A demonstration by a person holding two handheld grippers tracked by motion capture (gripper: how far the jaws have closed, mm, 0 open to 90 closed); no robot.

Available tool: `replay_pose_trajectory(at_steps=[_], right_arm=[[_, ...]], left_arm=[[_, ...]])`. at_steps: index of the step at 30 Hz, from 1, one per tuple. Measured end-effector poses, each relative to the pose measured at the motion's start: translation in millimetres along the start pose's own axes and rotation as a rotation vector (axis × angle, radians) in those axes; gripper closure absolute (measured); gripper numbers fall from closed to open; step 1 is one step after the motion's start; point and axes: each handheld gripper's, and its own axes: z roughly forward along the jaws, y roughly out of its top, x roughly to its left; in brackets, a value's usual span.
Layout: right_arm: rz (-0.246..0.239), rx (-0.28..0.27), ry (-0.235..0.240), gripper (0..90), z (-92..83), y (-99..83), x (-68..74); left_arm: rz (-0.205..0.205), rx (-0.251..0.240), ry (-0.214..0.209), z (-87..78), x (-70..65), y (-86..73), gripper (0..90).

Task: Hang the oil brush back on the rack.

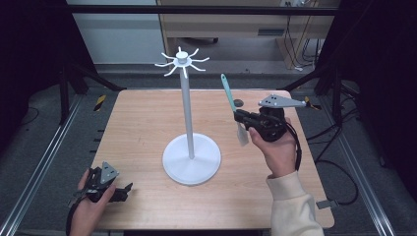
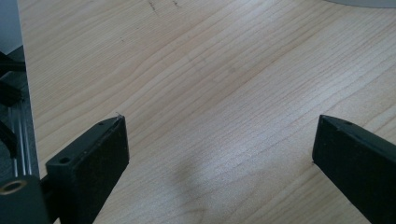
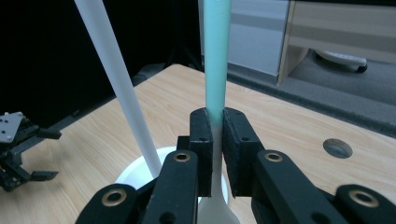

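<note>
High view: right gripper (image 1: 241, 117) clamps a teal-handled white plastic spatula (image 1: 232, 105) above the wooden table (image 1: 142, 123), right of the white hook stand (image 1: 188, 118).
Left gripper view: left gripper (image 2: 219, 140) jaws wide apart, empty, over bare wood.
Right gripper view: jaws pinch the spatula's handle, which stands upright.

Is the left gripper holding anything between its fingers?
No, the left gripper has its fingers spread wide over bare wooden table, with nothing between them.

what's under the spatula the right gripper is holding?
Bare wooden table lies under the spatula, which the right gripper holds clear of it. In the right gripper view, the white stand base sits behind its pale blade; the jaws cover the rest.
</note>
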Motion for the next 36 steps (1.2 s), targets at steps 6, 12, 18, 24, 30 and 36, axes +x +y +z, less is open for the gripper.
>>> replay_pose_trajectory(at_steps=[6, 12, 18, 24, 30, 36], right_arm=[[-0.018, -0.043, 0.015, 82.9, -6.9, 7.0, 9.3], [-0.040, -0.078, 0.014, 82.9, -17.3, 12.3, 17.4], [-0.074, -0.125, 0.029, 82.9, -26.3, 19.9, 30.5], [-0.115, -0.146, 0.033, 82.9, -32.3, 22.8, 39.2], [-0.125, -0.158, 0.048, 82.9, -31.6, 22.6, 42.1], [-0.129, -0.174, 0.065, 82.9, -34.2, 23.7, 45.3]], left_arm=[[-0.002, -0.003, -0.002, 0.4, 2.2, 0.3, 3.3], [0.005, -0.004, -0.006, 0.1, 0.5, 0.6, 3.3], [0.010, -0.006, -0.011, -0.1, 0.3, 0.6, 3.3], [0.018, -0.004, -0.010, 0.0, -1.2, 0.9, 3.3], [0.014, -0.008, -0.014, -0.6, -0.7, 0.4, 3.3], [0.023, -0.005, -0.018, 0.4, -2.5, 1.9, 3.3]])
